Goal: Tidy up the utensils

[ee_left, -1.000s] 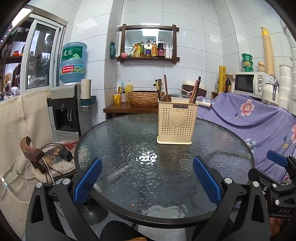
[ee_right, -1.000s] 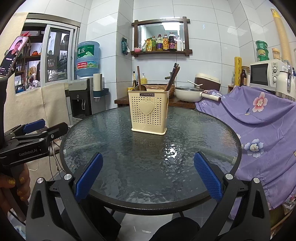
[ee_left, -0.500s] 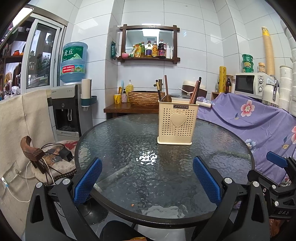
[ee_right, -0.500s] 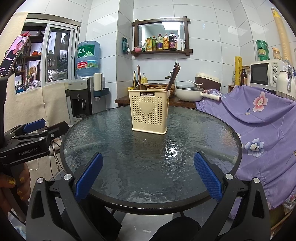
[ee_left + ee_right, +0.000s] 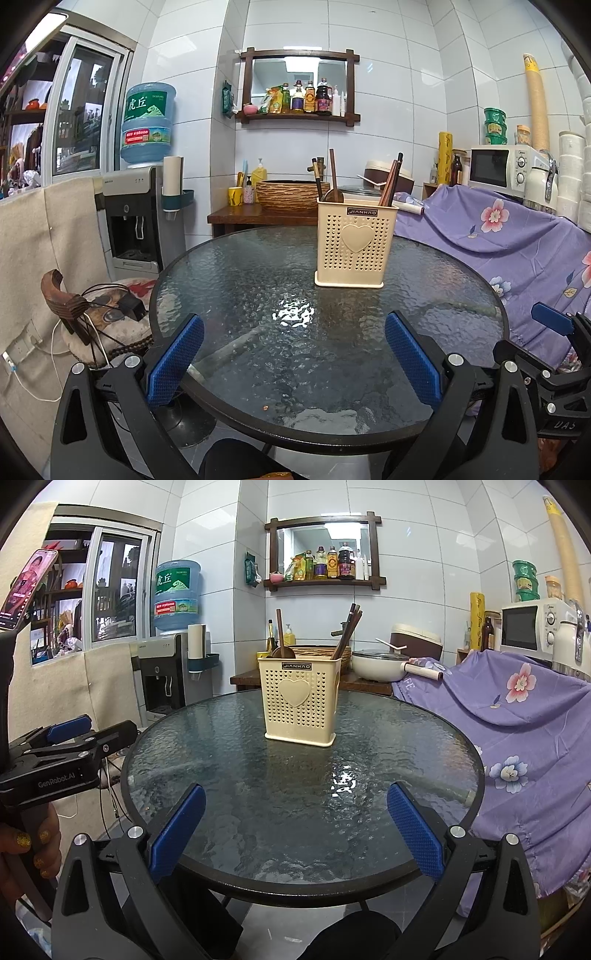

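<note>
Utensils pretty much sorted already, going by the looks of it: cream utensil holder [image 5: 356, 247] standing upright on the round glass table [image 5: 236, 288], past the middle, with a wooden spoon [image 5: 332, 177] poking out on one side and a bunch of dark chopsticks [image 5: 391, 181] leaning out on the other. Nothing loose lying on the glass apart from a tiny speck near the front rim, so probably little or nothing left to do, though impossible to say whether more utensils wait somewhere out of frame. Left gripper [image 5: 291, 360] hanging back at the near edge of the table, jaws spread wide, holding nothing. Right gripper [image 5: 293, 832] same deal, jaws wide apart and empty, well short of the holder. Left one also visible from the right wrist view, off to the side with a hand with glittery gold nails [image 5: 29, 853] wrapped round its handle. Now the readable stuff: "JIANHAO" on the little black plate at the top of the holder, right above the heart shape. "GenRobot.AI" printed on the side of the left gripper, and something like "DAS" on the right one, only partly legible. Water jug [image 5: 147, 122] on the dispenser showing big Chinese characters, looks like 虎丘. Microwave [image 5: 498, 168] badge and the shelf bottle labels too small to read.
</note>
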Available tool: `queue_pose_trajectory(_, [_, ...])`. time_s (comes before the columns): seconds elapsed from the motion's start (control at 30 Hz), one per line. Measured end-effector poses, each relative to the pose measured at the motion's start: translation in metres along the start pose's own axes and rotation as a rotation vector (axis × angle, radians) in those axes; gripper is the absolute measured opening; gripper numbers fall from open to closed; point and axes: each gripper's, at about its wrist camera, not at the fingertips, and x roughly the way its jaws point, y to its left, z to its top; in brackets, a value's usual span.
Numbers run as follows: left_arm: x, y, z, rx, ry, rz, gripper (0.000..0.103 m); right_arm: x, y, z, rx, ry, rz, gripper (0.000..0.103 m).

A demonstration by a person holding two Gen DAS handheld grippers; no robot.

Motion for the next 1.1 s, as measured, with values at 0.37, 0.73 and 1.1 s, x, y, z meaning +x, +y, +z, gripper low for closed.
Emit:
queue_pose_trajectory(0.37, [0.0003,0.0009,-0.0002,-0.017,0.007,-0.012,0.096,0.0002,0.0008,0.0008,-0.003,0.001,0.0,0.097])
queue_pose_trajectory(0.73, [0.0012,0.0066,0.0019,-0.042,0.013,-0.031,0.096,0.0005,0.0003,0.0007,0.0,0.003,0.002,0.097])
queue_pose_trajectory(1.1, [0.0028,0.0062,0.0035,-0.021,0.012,0.006,0.096,-0.0003,-0.0034,0.0009,0.002,0.002,0.0,0.097])
